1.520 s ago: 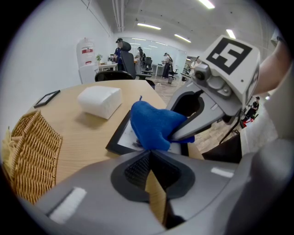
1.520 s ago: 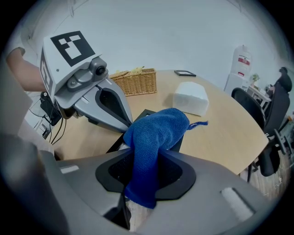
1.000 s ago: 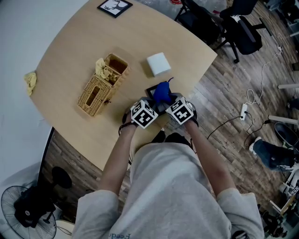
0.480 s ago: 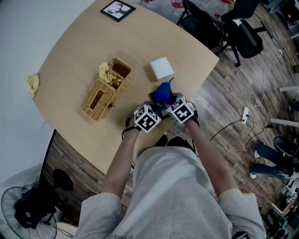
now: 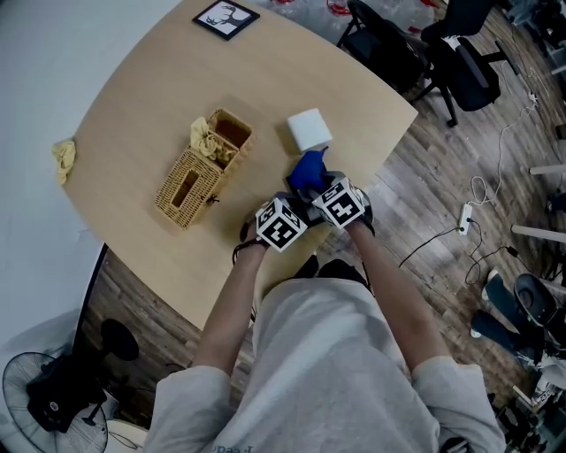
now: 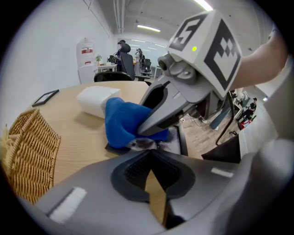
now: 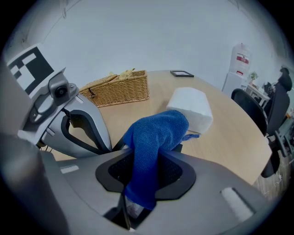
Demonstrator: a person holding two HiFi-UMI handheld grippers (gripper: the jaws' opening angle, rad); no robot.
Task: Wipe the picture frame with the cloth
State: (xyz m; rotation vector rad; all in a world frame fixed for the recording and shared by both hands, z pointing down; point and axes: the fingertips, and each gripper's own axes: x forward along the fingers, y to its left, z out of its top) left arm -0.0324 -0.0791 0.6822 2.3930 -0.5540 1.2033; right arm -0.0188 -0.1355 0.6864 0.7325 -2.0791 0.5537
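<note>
The blue cloth is bunched over the picture frame, a black-edged frame lying flat near the table's front edge. In the head view the cloth and both grippers hide most of the frame. My right gripper is shut on the cloth, which drapes forward over a dark corner of the frame. My left gripper sits at the frame's near edge, jaws closed to a thin slit with nothing seen between them. The cloth lies under the right gripper's finger.
A white block sits just beyond the cloth. A wicker basket holding a yellow cloth stands to the left. A second black frame lies at the far edge. Another yellow rag lies at the left rim. Office chairs stand to the right.
My right gripper has pushed the blue cloth a little farther across the frame, toward the white block. The left gripper has stayed at the frame's near edge.
</note>
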